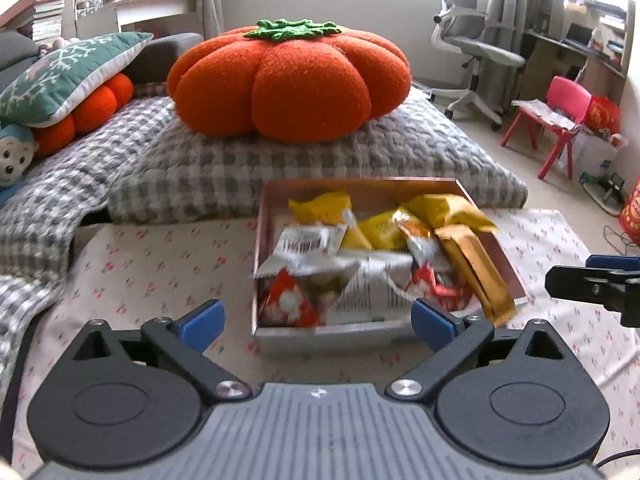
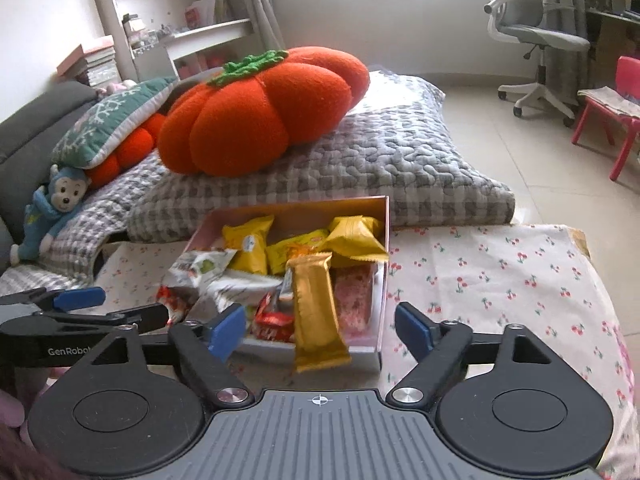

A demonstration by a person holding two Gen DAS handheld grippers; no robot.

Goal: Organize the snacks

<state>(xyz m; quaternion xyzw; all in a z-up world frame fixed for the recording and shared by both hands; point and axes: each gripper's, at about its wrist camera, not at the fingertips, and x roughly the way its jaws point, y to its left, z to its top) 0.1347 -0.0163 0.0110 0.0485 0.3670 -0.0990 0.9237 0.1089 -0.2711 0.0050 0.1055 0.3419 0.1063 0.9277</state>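
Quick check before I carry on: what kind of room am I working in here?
Most likely a lived-in bedroom or living room at home: a pumpkin-shaped cushion on a checked quilt, a bookshelf and an office chair at a desk.

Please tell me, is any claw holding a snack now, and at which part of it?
Nothing is held. The left claw and the right claw both stand open and empty, short of the snack box. The gold wrapper simply hangs over the box's near edge.
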